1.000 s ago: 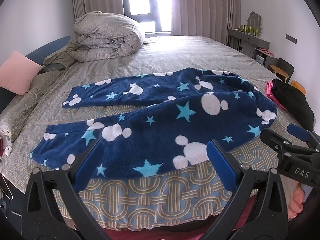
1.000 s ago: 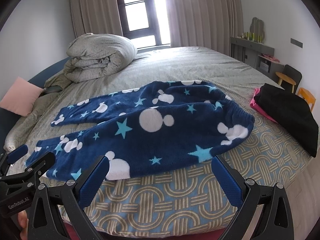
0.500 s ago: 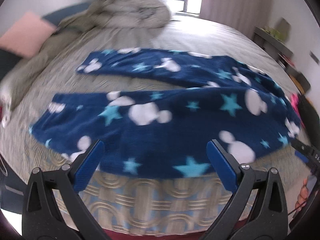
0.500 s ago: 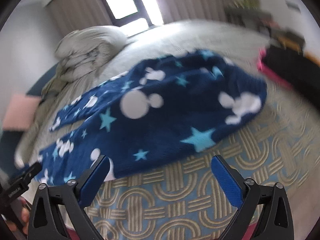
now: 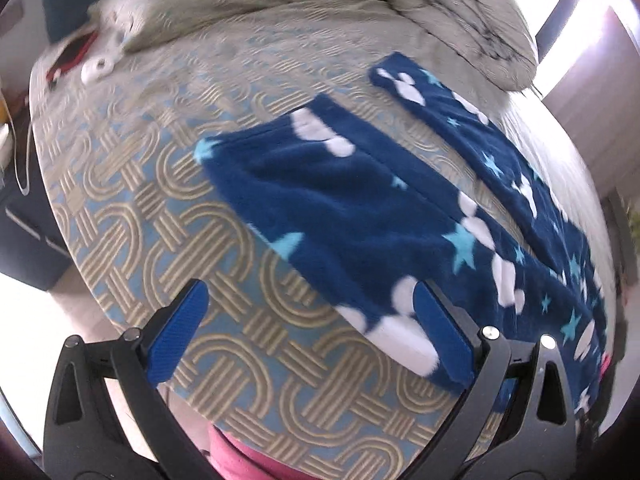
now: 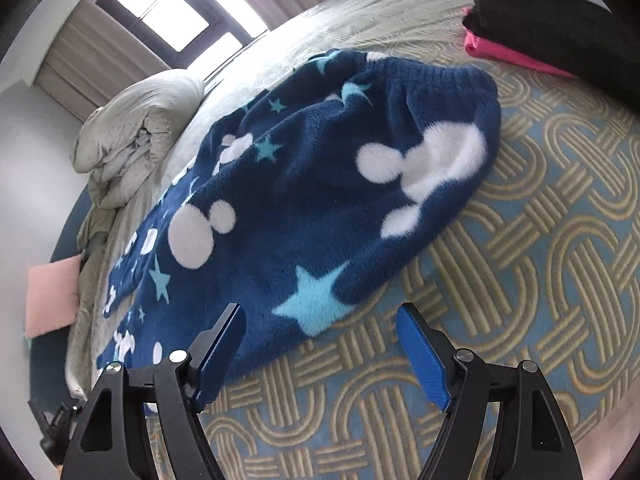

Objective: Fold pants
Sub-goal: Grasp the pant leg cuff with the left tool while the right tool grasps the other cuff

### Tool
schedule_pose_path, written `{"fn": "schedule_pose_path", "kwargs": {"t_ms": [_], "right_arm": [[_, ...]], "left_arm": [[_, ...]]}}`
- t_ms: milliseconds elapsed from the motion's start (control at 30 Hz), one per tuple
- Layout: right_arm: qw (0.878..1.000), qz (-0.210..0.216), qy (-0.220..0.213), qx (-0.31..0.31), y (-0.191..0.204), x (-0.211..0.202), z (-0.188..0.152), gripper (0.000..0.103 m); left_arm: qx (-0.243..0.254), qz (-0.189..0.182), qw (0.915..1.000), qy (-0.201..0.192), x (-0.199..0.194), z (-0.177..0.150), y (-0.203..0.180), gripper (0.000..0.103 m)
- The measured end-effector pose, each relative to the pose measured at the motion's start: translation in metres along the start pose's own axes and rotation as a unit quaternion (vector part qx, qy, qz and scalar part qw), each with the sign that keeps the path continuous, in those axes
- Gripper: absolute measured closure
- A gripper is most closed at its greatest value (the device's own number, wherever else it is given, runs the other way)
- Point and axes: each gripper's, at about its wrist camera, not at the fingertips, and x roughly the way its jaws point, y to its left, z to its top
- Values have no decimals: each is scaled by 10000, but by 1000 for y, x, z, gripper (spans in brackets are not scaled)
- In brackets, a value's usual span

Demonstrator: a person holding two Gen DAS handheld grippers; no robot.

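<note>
The navy fleece pants [image 5: 360, 208] with white mouse heads and blue stars lie flat on the bed, legs spread apart. In the left wrist view my left gripper [image 5: 308, 336] is open and empty, low over the near leg's hem end, its right finger over the fabric edge. In the right wrist view the pants [image 6: 304, 200] show their waistband end. My right gripper [image 6: 320, 356] is open and empty, just short of the near waist edge, its left finger over the fabric.
The patterned blue and tan bedspread [image 5: 160, 216] covers the bed. A bundled grey duvet [image 6: 140, 136] lies at the far side. A black and pink clothes pile [image 6: 532, 28] sits beyond the waistband. Small white and red items [image 5: 84, 60] lie near the bed's left edge.
Both grippers have moved apart and down toward the bed: the left one to the leg hem end, the right one to the waistband end. Both stay open.
</note>
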Motion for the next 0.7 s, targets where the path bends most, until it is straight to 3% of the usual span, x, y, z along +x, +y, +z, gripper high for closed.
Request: {"fn": "schedule_pose_path", "kwargs": {"t_ms": [133,267,333,367,400,467,500,533,700], "right_arm": [[9999,124,5,47,3,7,3,24],[9997,200,-32,166,5,12,7,24],[9994,246,-44,232,7,15,9,25],[9993,264,-54,250,7,16,10,31],[9993,282,-36,259,8,19,12,37],[9991,300,109,275,9,26,14,63],[9990,282,182,294,10,28,15,86],[9989,251,232,315,10,30,15,93],[9995,239,-124,-140,25,11,18,94]], "left_arm": [[-176,-262,9994,170,20,3,3,4],[-201,-425,9980,414,42,5,-3,17],[-97,-319,9991,261,45,8,-10,23],[19,-305,9993,198,43,9,-13,40],[137,-318,9992,214,44,11,-17,65],[182,-323,9988,334,48,14,-18,85],[176,-309,9989,313,48,15,-18,89],[189,-314,9990,237,44,16,-19,91],[185,-518,9985,-54,17,27,-18,93]]}}
